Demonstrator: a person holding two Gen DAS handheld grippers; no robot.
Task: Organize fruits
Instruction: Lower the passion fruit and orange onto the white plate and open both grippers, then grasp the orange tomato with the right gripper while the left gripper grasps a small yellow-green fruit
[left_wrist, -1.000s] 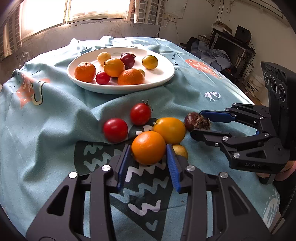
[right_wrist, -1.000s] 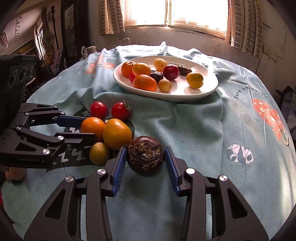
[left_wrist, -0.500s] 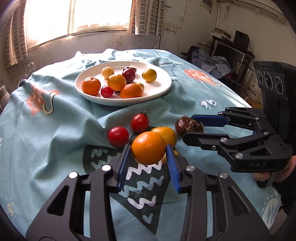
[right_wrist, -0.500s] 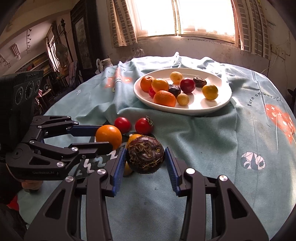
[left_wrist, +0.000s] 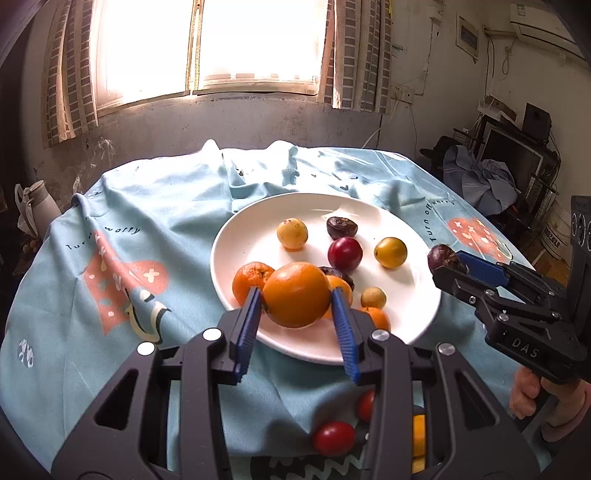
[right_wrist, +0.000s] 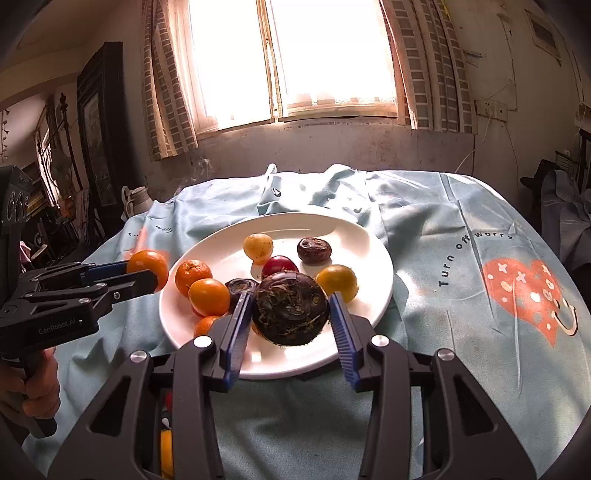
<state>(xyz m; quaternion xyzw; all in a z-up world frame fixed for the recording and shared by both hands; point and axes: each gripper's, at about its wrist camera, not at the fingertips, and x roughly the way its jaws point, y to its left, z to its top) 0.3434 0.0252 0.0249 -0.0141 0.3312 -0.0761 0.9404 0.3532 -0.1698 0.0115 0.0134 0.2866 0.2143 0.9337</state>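
Note:
My left gripper (left_wrist: 295, 295) is shut on an orange (left_wrist: 296, 294) and holds it in the air over the near left part of the white plate (left_wrist: 413, 321). My right gripper (right_wrist: 290, 308) is shut on a dark wrinkled fruit (right_wrist: 290, 308) above the plate's (right_wrist: 376, 266) near side. The plate holds several fruits: oranges, yellow ones, a red plum (left_wrist: 345, 254) and dark ones. The left gripper also shows in the right wrist view (right_wrist: 147, 273), and the right gripper shows in the left wrist view (left_wrist: 447, 260).
Two red tomatoes (left_wrist: 334, 437) and a yellow-orange fruit (left_wrist: 418, 435) lie on the light blue tablecloth (left_wrist: 155, 229) below my left gripper. A white jug (right_wrist: 138, 201) stands beyond the table's left edge. Clutter and a wall lie beyond the table's far and right edges.
Both grippers have risen from the cloth and moved forward to the plate, each carrying its fruit. The loose tomatoes and yellow fruit stayed behind on the cloth.

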